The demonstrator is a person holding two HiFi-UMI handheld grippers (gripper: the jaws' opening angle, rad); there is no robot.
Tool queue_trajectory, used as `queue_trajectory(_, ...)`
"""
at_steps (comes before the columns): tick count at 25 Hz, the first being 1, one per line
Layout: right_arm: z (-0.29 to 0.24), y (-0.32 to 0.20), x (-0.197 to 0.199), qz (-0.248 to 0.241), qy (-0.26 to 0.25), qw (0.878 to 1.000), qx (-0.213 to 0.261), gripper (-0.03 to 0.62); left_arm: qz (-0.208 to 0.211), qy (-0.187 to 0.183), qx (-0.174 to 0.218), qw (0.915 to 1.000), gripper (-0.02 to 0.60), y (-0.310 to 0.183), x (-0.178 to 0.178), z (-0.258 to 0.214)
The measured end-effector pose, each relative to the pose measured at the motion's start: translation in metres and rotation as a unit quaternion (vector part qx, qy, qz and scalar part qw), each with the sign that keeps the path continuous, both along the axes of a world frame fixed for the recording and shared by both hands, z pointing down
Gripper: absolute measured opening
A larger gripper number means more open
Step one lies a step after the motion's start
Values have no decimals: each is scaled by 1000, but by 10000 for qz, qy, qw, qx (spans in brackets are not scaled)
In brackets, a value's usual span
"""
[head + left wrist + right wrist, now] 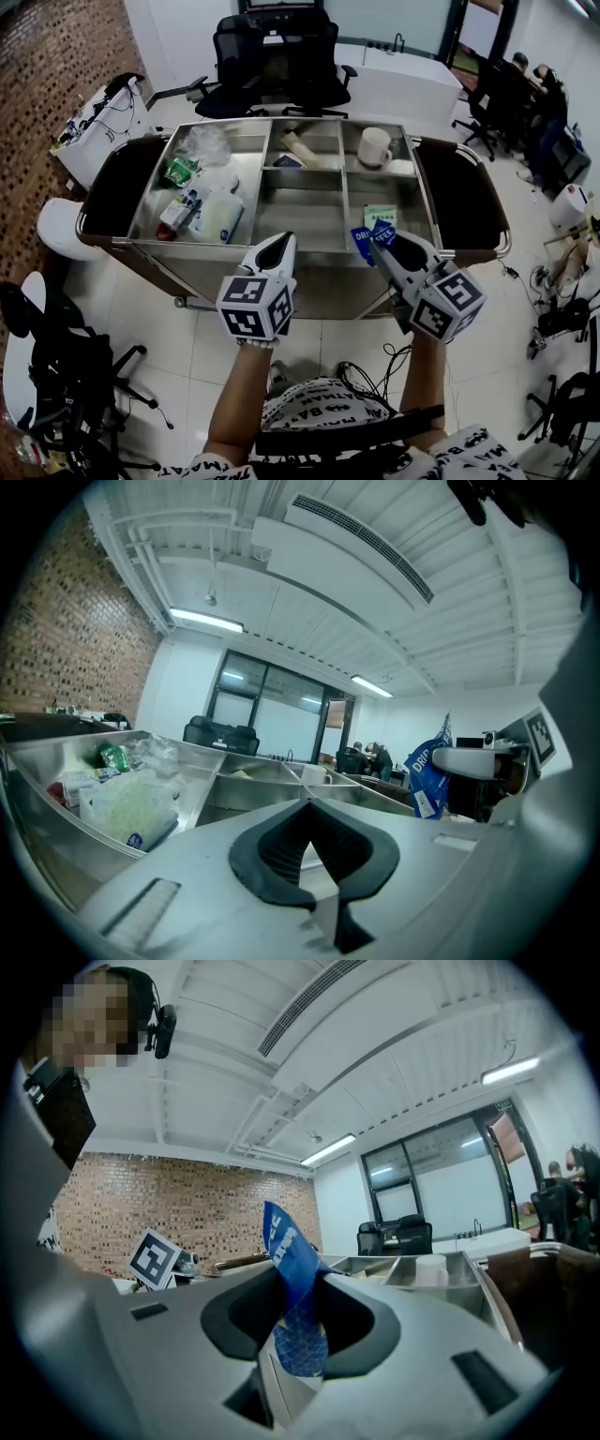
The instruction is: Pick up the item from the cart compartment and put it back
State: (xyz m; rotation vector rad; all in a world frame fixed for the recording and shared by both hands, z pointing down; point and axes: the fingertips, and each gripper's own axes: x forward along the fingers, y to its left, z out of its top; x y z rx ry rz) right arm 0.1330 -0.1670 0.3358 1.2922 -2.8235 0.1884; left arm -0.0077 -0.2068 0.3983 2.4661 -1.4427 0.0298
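Note:
A blue drip-coffee packet [367, 234] stands up between the jaws of my right gripper [380, 246], which is shut on it just above the front right corner of the steel cart [187, 246]. In the right gripper view the packet [292, 1279] sticks up out of the pads, crumpled at the bottom. A pale green packet [380, 216] lies in the compartment right behind it. My left gripper [279, 246] hovers over the cart's front rim near the middle, jaws together and holding nothing. From the left gripper view the blue packet [427, 771] shows at the right.
A white mug [373, 147] sits in the back right compartment and a beige item [302, 148] in the back middle one. The left compartment holds a white bag [217, 216], a green packet [181, 171] and clear plastic [204, 142]. Black office chairs [272, 56] stand behind the cart.

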Motion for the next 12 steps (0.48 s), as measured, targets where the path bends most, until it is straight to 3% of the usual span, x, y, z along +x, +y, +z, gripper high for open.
queue_trajectory(12,2,0,-3,-54,64,10000,0,120,-42,152,-14,9999,2,4,-4,-3)
